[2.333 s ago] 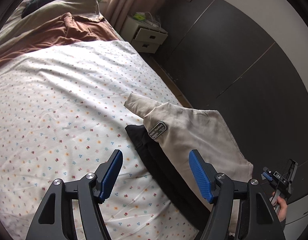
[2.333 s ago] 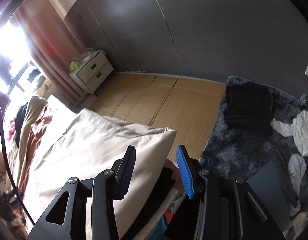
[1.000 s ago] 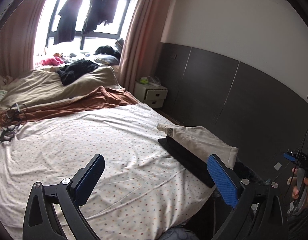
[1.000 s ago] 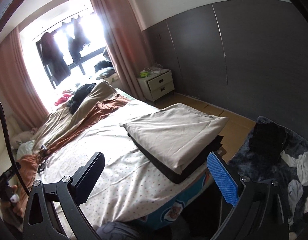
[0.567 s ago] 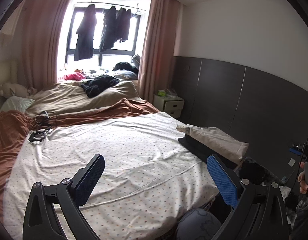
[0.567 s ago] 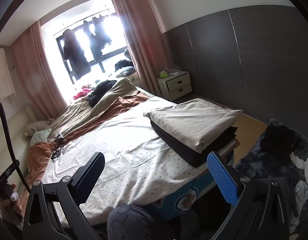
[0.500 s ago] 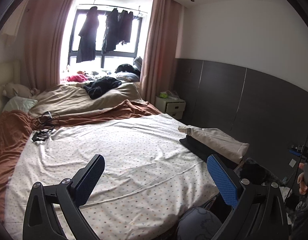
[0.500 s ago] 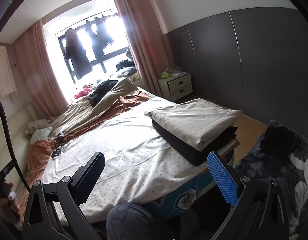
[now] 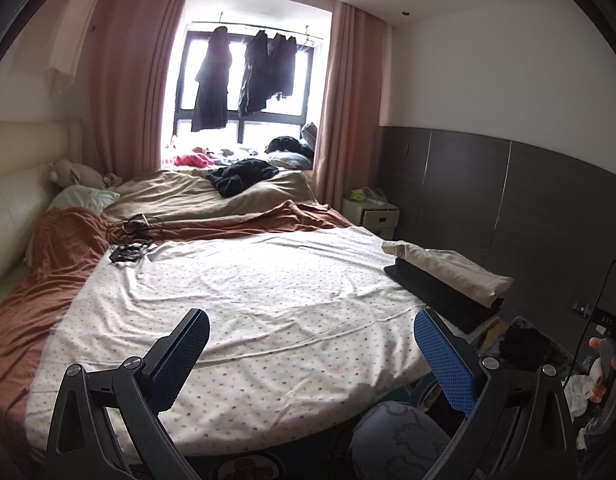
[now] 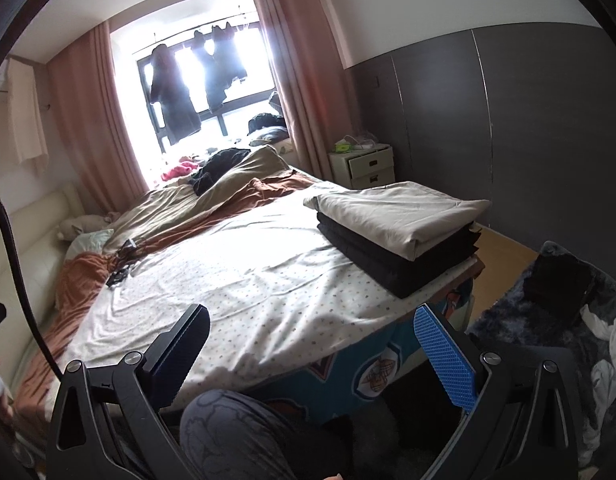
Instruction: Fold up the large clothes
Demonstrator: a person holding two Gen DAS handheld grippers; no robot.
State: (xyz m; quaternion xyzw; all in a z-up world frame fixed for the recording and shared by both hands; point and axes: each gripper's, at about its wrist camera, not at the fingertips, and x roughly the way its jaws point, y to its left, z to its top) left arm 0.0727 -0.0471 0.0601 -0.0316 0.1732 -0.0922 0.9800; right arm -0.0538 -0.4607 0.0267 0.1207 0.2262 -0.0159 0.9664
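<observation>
The left claw (image 9: 311, 356) and the right claw (image 10: 311, 354) are being held spread wide apart and empty above the near edge of the bed with the white dotted sheet (image 9: 248, 292). Farther off, a folded beige garment (image 10: 399, 212) is being carried on a folded black garment (image 10: 403, 264) at the bed's right-hand corner.

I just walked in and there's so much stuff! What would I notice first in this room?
Probably the bright window at the far end, with dark clothes hanging in front of it. Next, the big bed with its dotted sheet, and the neat stack near its right corner: a beige folded garment lying on a black folded one.
</observation>
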